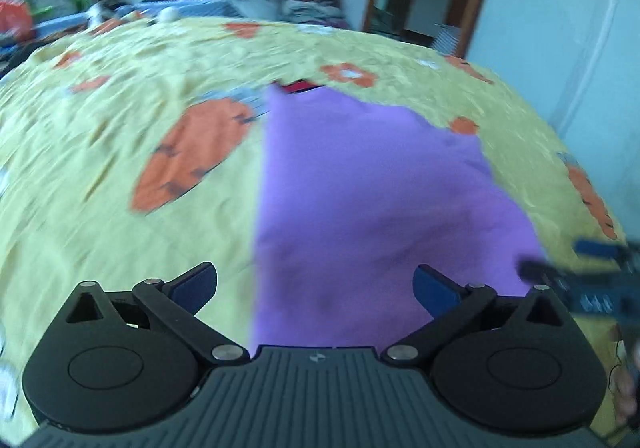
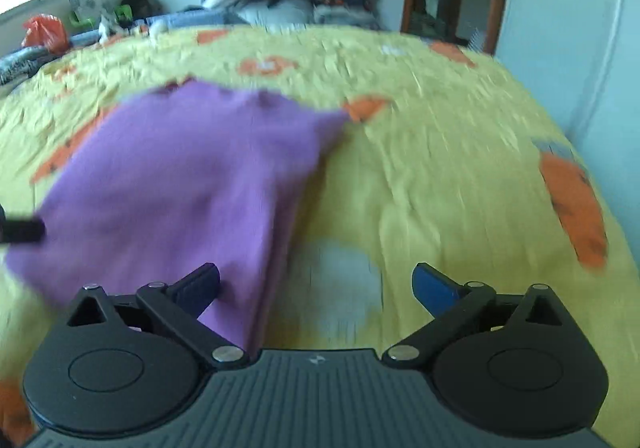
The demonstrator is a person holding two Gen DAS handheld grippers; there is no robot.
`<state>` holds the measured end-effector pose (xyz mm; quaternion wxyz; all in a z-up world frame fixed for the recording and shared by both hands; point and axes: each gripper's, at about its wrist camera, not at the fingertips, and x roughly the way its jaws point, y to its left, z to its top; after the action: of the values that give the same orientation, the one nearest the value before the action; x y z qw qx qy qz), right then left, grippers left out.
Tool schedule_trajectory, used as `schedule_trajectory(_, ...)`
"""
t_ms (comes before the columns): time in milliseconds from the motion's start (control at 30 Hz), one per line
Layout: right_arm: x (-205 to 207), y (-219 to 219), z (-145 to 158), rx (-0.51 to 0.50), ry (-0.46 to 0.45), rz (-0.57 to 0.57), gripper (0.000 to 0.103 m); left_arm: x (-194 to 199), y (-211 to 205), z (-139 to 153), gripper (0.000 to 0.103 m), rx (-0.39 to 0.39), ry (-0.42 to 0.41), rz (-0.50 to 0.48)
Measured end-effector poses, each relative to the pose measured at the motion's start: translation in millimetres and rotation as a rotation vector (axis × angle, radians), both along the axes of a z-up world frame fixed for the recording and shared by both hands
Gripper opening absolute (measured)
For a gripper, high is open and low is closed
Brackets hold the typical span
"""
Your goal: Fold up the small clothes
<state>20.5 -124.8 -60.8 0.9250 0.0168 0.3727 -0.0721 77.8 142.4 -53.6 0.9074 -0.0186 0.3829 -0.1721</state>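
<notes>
Purple garment (image 1: 372,207) partly folded, flat on the bed; both claws released.

Garment status: the purple garment lies on the yellow bedspread (image 1: 120,248) with the orange carrot print, and shows one long straight edge on its left side in the left wrist view, which reads as a completed lengthwise fold. The right wrist view shows a doubled, thicker edge along the near right side of the cloth (image 2: 180,187), consistent with that judgement. The far end remains uneven, with a dark red scrap (image 1: 300,85) showing at the top corner; what it belongs to cannot be told. Left claw (image 1: 316,288): jaws spread wide, holding nothing, positioned over the near end of the garment. Right claw (image 2: 316,288): jaws spread wide, holding nothing, with its left finger over the cloth's near corner. Remaining work, as judged: at least one crosswise fold and squaring of the far edge. Both views are motion-blurred.
</notes>
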Motion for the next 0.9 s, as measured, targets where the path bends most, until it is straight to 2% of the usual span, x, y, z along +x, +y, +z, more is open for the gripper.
schedule_trajectory(167,-34.3,8.2,-17.0,0.083,0.079,-0.011,0.103,-28.4,23.8,-19.6,0.103,-0.017,0.039,0.066)
schedule_trajectory(233,-44.5,21.1,-20.0,0.008,0.076,-0.004,0.103,-40.1,23.3,-28.2,0.103,-0.025,0.052,0.065)
schedule_trajectory(433,-57.9,33.7,-23.0,0.023,0.076,0.002,0.103,-73.3,-2.6,-36.1,0.103,0.014,0.003,0.042)
schedule_trajectory(667,-52.9,36.3,-22.6,0.026,0.076,-0.011,0.103,-74.5,-35.5,-40.0,0.103,0.12,-0.004,-0.015)
schedule_trajectory(900,-50.8,35.0,-23.6,0.028,0.064,-0.019,0.103,-74.0,-39.0,-41.4,0.103,0.126,0.0,-0.011)
